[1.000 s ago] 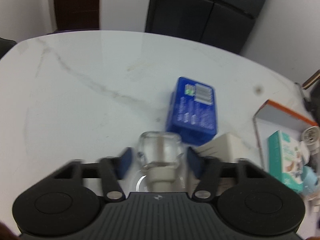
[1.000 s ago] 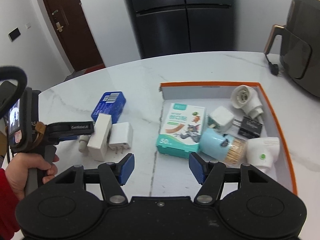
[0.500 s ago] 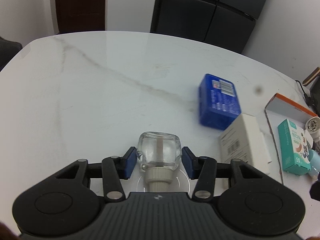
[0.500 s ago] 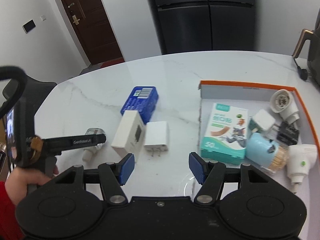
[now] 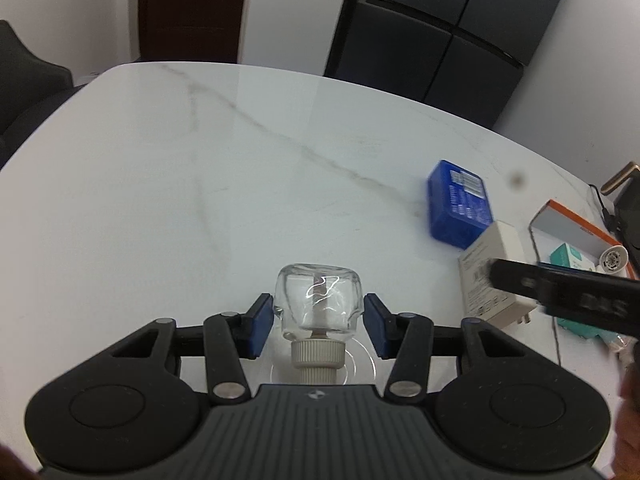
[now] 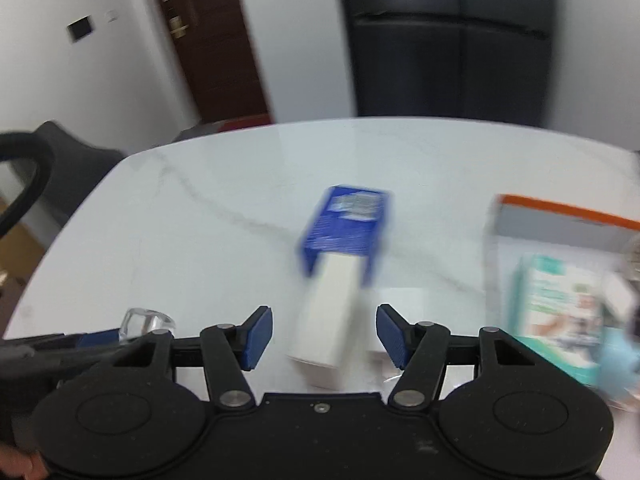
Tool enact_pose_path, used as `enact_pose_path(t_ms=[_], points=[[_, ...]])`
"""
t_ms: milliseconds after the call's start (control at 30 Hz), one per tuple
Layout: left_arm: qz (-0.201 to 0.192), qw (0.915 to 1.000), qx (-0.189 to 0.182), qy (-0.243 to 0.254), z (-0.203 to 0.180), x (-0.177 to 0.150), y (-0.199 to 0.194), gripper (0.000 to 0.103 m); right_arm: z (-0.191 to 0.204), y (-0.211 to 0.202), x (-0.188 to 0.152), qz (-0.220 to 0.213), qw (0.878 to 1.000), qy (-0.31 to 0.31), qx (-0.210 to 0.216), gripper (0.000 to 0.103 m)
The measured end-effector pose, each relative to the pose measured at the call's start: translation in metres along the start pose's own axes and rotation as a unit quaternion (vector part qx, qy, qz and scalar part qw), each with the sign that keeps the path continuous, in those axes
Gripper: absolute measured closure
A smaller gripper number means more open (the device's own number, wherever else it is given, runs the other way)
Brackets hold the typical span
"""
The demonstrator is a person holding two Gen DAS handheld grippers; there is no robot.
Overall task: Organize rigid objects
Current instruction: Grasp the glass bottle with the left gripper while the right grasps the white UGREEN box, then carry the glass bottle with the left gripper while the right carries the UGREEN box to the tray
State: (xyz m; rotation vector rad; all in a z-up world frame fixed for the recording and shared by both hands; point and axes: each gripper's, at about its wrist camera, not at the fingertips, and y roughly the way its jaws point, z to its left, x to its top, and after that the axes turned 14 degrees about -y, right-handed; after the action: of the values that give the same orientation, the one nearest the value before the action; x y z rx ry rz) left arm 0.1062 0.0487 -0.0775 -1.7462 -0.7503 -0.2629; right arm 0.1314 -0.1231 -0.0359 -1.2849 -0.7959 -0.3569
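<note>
My left gripper (image 5: 318, 326) is shut on a small clear glass bottle (image 5: 318, 300) with a beige ribbed cap, above the white marble table (image 5: 200, 200). The bottle also shows in the right wrist view (image 6: 146, 322). My right gripper (image 6: 324, 336) is open and empty, with a white box (image 6: 328, 320) lying between and just beyond its fingers. A blue box (image 6: 348, 224) lies behind the white box. A white plug adapter (image 6: 400, 300) lies to its right, partly hidden. The right wrist view is blurred.
An orange-rimmed white tray (image 6: 568, 212) at the right holds a teal-and-white carton (image 6: 560, 304) and other small items. The right gripper's black finger (image 5: 568, 298) crosses the right side of the left wrist view. A dark fridge (image 5: 440, 28) stands behind the table.
My left gripper has carried the bottle left and back, away from the boxes. My right gripper has swung left from the tray toward the white box, which now lies between its fingers.
</note>
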Motion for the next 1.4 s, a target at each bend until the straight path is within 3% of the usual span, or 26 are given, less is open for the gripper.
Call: enact_pose_path(t_ms=[167,233,400,567,633,700,1033,1400], points=[[-0.005,0.9997,0.012,-0.022,0.022,0.003,-0.004,0.054,0.037,0.017,0.002,-0.001,0.997,-0.074,0.021,0.036],[-0.007,0.9993,0.015,-0.033,0.031,0.005,-0.006,0.054,0.052,0.017,0.0,-0.006,0.995,-0.1,0.004,0.036],[-0.013,0.9989,0.02,-0.04,0.041,0.009,-0.008,0.054,0.045,0.028,0.0,0.016,0.998,-0.012,-0.065,0.021],[-0.014,0.9991,0.021,-0.033,0.039,0.008,-0.007,0.054,0.042,0.054,0.006,0.053,0.997,0.012,-0.058,0.022],[-0.015,0.9993,0.021,-0.029,0.036,0.008,-0.008,0.054,0.043,0.065,0.005,0.068,0.996,0.013,-0.061,0.032],[-0.018,0.9994,0.019,-0.021,0.032,0.007,-0.01,0.054,0.044,0.062,0.005,0.061,0.996,0.008,-0.064,0.032],[-0.026,0.9996,0.007,0.002,0.006,-0.004,-0.034,0.054,0.05,-0.013,-0.007,0.009,0.998,-0.023,-0.066,0.032],[-0.022,0.9997,0.002,0.009,-0.034,-0.042,-0.068,0.054,0.021,-0.095,-0.041,-0.003,0.998,-0.01,-0.06,0.032]])
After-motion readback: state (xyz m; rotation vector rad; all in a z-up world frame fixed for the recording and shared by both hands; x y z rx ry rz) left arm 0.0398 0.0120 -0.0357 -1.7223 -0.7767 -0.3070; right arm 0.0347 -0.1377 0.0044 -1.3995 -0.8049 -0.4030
